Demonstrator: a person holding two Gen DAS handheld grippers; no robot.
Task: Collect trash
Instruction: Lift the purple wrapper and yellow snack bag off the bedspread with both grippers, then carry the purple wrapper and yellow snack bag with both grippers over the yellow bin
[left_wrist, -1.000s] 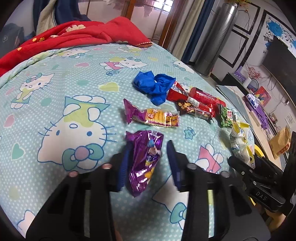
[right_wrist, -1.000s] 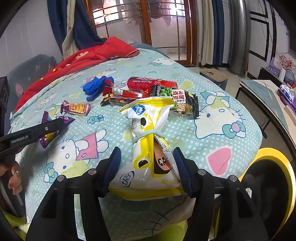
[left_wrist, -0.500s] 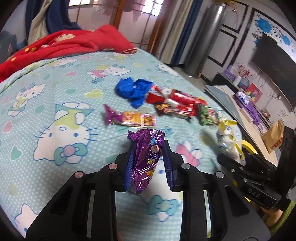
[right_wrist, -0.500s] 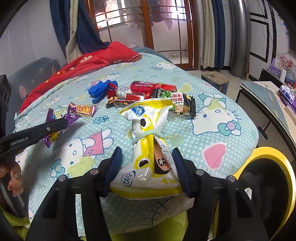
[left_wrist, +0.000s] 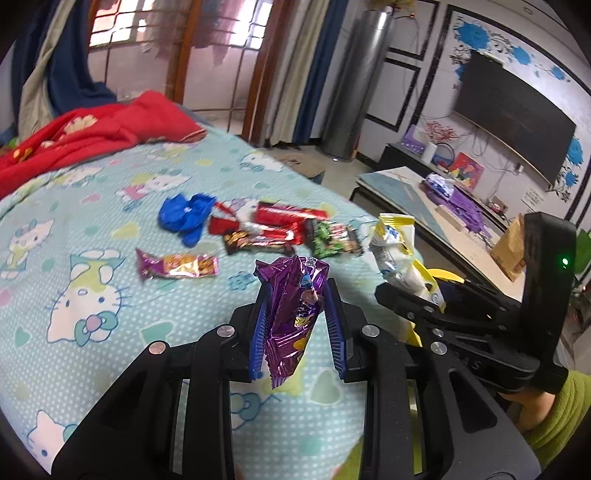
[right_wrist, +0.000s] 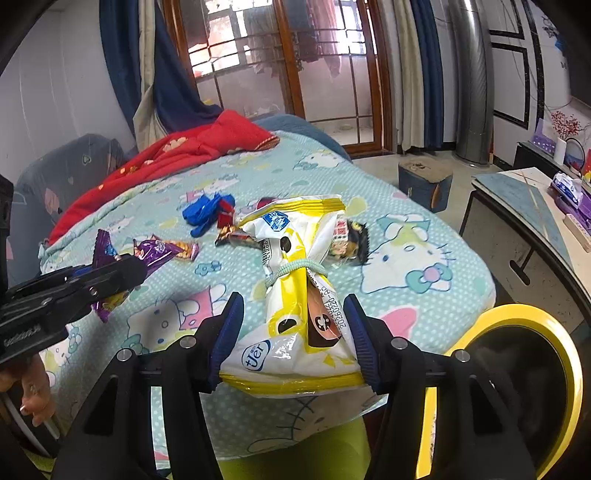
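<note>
Left gripper (left_wrist: 297, 325) clamped on purple wrapper (left_wrist: 295, 314), lifted above bed (left_wrist: 110, 295). Right gripper (right_wrist: 295, 336) pinching yellow-white bag (right_wrist: 295, 288) beside yellow bin (right_wrist: 546, 369). Risk: slippery foil sliding from fingers; bag's loose end snagging bin rim.

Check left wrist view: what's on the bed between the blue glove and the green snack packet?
Red wrappers and a dark brown bar wrapper lie between the blue glove and green packet, in the left wrist view.
</note>
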